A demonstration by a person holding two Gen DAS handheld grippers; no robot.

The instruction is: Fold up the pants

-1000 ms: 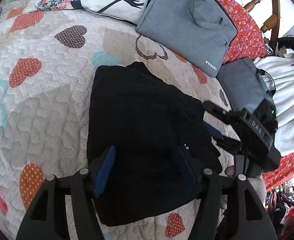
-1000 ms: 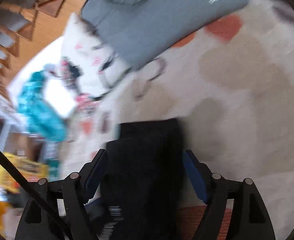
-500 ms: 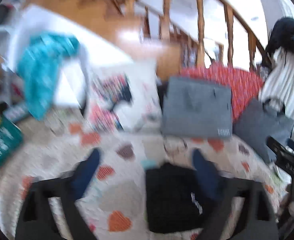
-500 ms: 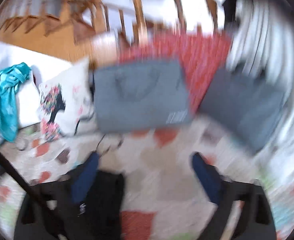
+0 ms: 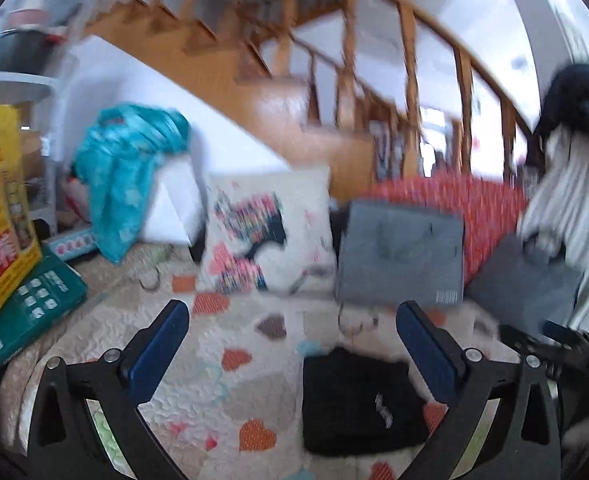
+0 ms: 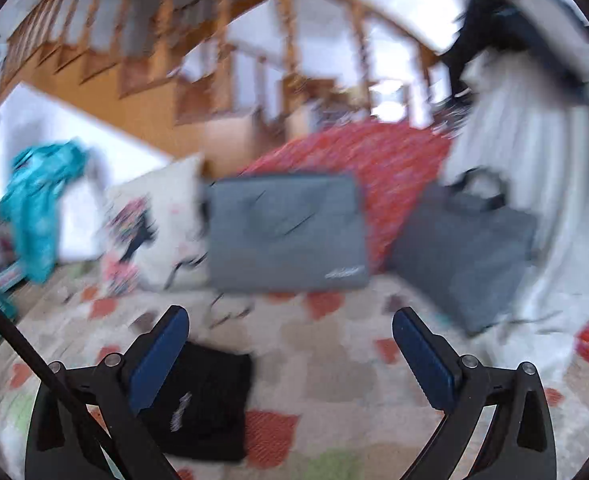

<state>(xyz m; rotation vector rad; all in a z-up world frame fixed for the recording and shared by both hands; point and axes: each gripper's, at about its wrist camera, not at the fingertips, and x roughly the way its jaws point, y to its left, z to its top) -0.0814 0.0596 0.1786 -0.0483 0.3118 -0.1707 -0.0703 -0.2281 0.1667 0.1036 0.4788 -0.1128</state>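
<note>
While both views are blurred, the black pants point(image 5: 358, 402) lie folded in a compact block on the heart-patterned quilt point(image 5: 214, 380). Left tool point(image 5: 294, 346) and right tool point(image 6: 290, 344) are both released, spread wide, gripping nothing, above the quilt.

Bed under my tongs, heart-patterned quilt point(image 5: 198, 364), folded black pants point(image 5: 354, 404) lying flat on it, printed pillow point(image 5: 266, 236), two grey laptop bags point(image 6: 286, 232) propped behind, green box point(image 5: 26, 312) at left edge
</note>
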